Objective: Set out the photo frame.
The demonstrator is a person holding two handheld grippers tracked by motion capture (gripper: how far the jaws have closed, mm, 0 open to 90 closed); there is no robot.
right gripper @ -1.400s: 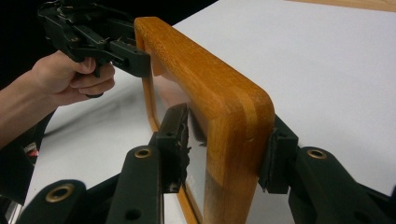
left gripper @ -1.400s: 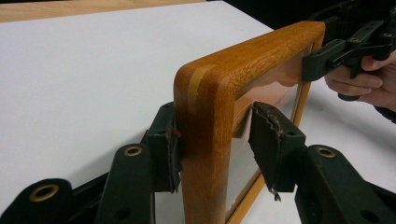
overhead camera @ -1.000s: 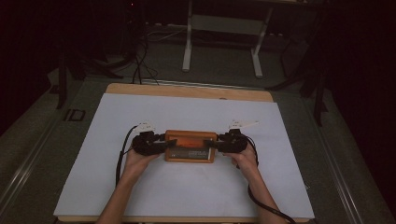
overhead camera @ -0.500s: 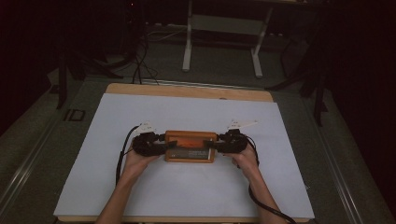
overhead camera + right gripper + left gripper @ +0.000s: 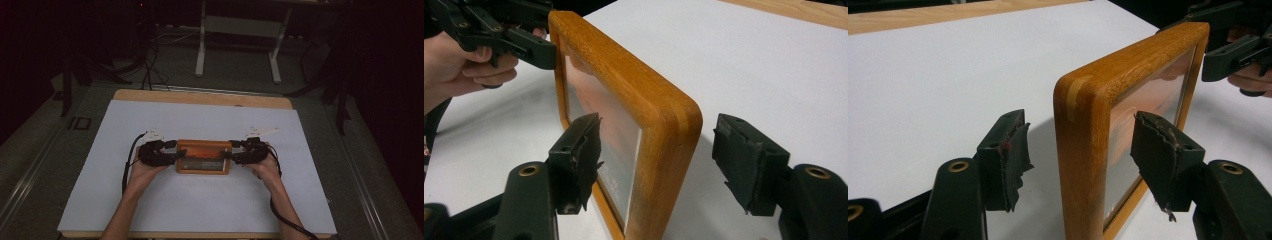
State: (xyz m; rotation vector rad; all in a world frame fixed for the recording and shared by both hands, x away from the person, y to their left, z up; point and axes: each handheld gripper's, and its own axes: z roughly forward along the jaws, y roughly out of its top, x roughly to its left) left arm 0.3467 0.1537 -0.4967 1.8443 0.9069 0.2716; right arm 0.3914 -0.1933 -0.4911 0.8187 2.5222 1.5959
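Observation:
A wooden picture frame (image 5: 203,157) with a glass front and an orange picture stands on its long edge in the middle of the white table top. My left gripper (image 5: 175,154) is at its left end and my right gripper (image 5: 231,152) at its right end. In the left gripper view the frame's end (image 5: 1138,55) sits between the jaws of the left gripper (image 5: 1080,145), which is open with a gap on each side. The right gripper view has the frame's other end (image 5: 624,65) between the jaws of the right gripper (image 5: 659,150), likewise open and apart from the wood.
A white sheet (image 5: 150,120) covers the wooden table (image 5: 200,97), with bare room all round the frame. Beyond the far edge are a dark floor, cables (image 5: 150,75) and a white stand (image 5: 237,25). A cable (image 5: 127,165) trails from each gripper.

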